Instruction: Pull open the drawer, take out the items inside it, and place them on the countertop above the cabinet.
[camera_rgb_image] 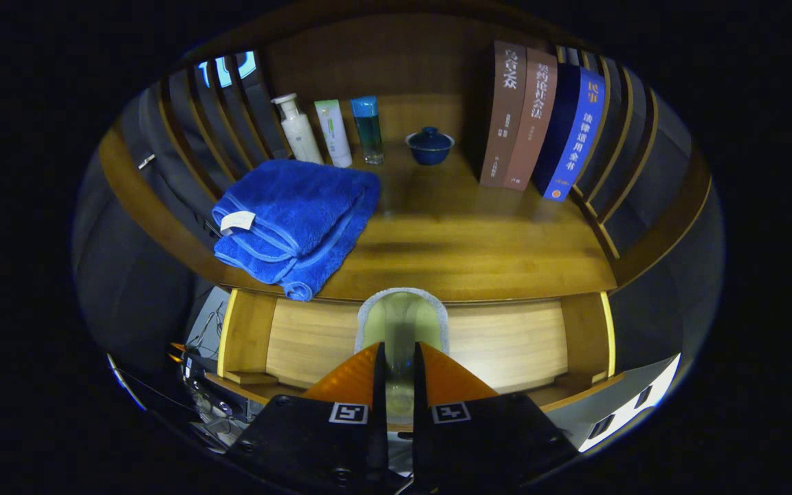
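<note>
- Countertop: folded blue towel on the near left corner, overhanging the edge; three books, three bottles and a lidded bowl at the back.
- Drawer pulled open below.
- Gripper fingers narrow, pinching a pale sponge over the drawer.

We see the gripper with its two orange fingers drawn close together, clamping a pale green sponge with a grey rim between them. The sponge stands upright above the open drawer, whose light wooden floor lies beneath the fingers. Beyond the drawer lies the countertop. On its left side rests a folded blue towel, overhanging the front edge. Behind the towel stand three bottles. A blue lidded cup sits beside them, and three upright books stand to its right.
</note>
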